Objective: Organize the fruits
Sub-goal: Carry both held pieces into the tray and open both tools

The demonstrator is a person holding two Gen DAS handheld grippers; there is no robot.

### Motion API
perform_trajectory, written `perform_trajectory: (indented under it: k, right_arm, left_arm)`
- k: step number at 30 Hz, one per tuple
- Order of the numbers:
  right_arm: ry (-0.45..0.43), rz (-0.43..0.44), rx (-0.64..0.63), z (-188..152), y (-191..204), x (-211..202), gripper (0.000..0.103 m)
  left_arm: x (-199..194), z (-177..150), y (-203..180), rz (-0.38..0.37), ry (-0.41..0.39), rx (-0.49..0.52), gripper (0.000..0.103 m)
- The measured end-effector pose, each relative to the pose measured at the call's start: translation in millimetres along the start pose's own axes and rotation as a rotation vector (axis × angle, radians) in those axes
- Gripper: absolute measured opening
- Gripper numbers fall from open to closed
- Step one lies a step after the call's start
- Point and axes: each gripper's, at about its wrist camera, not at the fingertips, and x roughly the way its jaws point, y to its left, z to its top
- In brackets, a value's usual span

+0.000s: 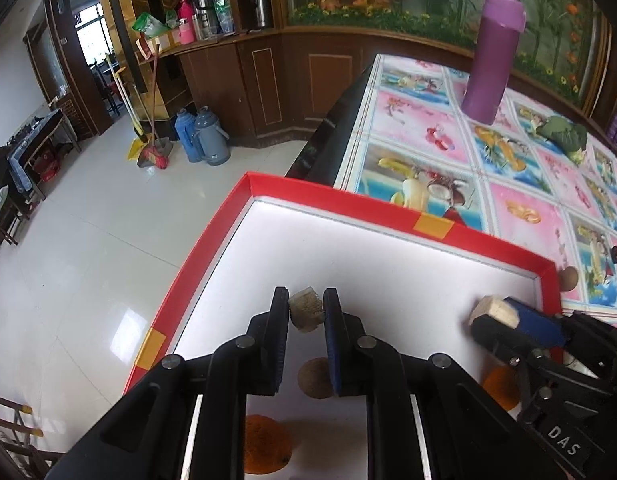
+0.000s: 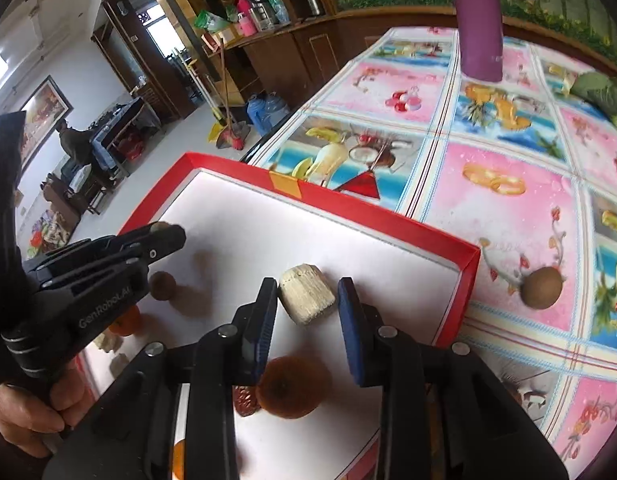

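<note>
A red-rimmed white tray [image 1: 388, 209] [image 2: 350, 205] lies at the table's near left corner. My left gripper [image 1: 307, 305] is shut on a small beige fibrous chunk [image 1: 305, 314], held above the tray. Below it lie a brown round fruit [image 1: 316, 378] and an orange [image 1: 264, 448]. My right gripper [image 2: 308, 293] is closed around a larger beige chunk [image 2: 306, 299] over the tray's right side. An orange [image 2: 294, 388] and a small red-brown piece [image 2: 244, 400] lie beneath it. Another brown round fruit [image 2: 542, 286] sits on the tablecloth just outside the tray.
A tall purple cylinder [image 1: 492, 60] and a green bundle [image 1: 562, 134] stand on the far part of the patterned tablecloth [image 2: 504, 216]. The tray's left corner juts past the table edge over the tiled floor [image 1: 88, 260]. A hand [image 2: 24, 412] holds the left gripper.
</note>
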Motion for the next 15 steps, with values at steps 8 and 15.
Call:
perform_trajectory:
  k: [8,15]
  right_arm:
    - [0.007,-0.031,-0.024,-0.9,1.1,3.7,0.035]
    - [0.041,0.021,-0.04,1.8,-3.4,1.8,0.043]
  left_arm:
    - [6.3,-5.3,3.9,0.015,0.034,-0.006,0.016]
    - [4.1,-5.4,5.1,0.014,0.043,-0.022,0.033]
